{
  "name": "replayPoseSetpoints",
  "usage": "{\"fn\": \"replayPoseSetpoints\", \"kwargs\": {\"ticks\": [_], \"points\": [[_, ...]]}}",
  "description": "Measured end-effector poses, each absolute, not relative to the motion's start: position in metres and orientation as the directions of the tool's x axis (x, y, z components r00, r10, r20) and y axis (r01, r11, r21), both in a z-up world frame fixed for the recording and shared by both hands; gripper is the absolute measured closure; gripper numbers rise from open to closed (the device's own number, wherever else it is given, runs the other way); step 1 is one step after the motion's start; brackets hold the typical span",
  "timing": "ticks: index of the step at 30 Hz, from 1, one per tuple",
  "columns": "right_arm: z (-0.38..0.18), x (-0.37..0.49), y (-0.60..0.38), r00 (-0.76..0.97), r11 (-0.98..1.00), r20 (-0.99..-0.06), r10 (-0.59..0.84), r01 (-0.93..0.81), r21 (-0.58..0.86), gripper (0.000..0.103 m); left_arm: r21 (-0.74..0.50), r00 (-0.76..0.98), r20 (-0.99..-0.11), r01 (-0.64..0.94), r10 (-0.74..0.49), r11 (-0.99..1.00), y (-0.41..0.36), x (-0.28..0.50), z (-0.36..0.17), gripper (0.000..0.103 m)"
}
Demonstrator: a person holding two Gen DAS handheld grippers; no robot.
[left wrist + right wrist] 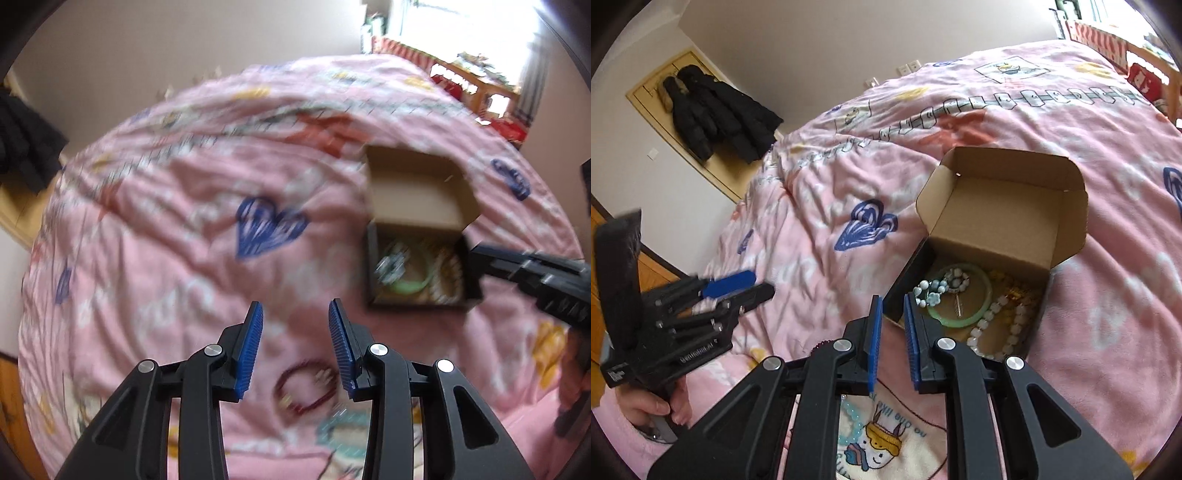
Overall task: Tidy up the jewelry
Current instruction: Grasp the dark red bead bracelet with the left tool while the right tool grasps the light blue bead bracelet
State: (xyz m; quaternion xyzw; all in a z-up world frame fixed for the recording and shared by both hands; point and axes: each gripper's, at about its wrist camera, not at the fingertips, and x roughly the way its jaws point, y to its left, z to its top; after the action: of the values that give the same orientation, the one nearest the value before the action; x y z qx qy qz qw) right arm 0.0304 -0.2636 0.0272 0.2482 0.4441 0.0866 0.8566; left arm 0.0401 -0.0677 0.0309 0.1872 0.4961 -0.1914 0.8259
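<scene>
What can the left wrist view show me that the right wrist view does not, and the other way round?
Only the left wrist view shows a dark red bead bracelet lying whole on the blanket, seen between the open, empty left tool.

Only the right wrist view shows sharp detail inside the box: white bead strands, a black coat on the wall, and a hand holding the left tool.

Both show the pink blanket, the open cardboard box and a green bangle inside it. In the right view the right tool holds nothing.
</scene>
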Motion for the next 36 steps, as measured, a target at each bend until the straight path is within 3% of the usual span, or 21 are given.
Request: {"fn": "replayPoseSetpoints", "kwargs": {"ticks": [7, 19, 24, 36], "points": [[0.006, 0.022, -0.237, 0.519, 0.858, -0.744, 0.421, 0.039, 0.512, 0.088, 0.069, 0.335, -0.938, 0.441, -0.093, 0.895, -0.025, 0.042, -0.013, 0.064], [-0.063, 0.003, -0.147, 0.262, 0.94, -0.903, 0.34, -0.065, 0.335, 0.088, 0.021, 0.216, -0.972, 0.475, -0.094, 0.88, -0.031, 0.042, -0.064, 0.062], [-0.081, 0.004, -0.148, 0.206, 0.931, -0.908, 0.364, -0.046, 0.362, 0.088, -0.038, 0.126, -0.986, 0.451, -0.106, 0.892, -0.029, 0.054, -0.09, 0.062], [-0.095, 0.007, -0.124, 0.139, 0.925, -0.918, 0.371, -0.14, 0.353, 0.087, -0.062, 0.124, -0.984, 0.425, -0.126, 0.903, -0.021, 0.059, -0.097, 0.06]]}}
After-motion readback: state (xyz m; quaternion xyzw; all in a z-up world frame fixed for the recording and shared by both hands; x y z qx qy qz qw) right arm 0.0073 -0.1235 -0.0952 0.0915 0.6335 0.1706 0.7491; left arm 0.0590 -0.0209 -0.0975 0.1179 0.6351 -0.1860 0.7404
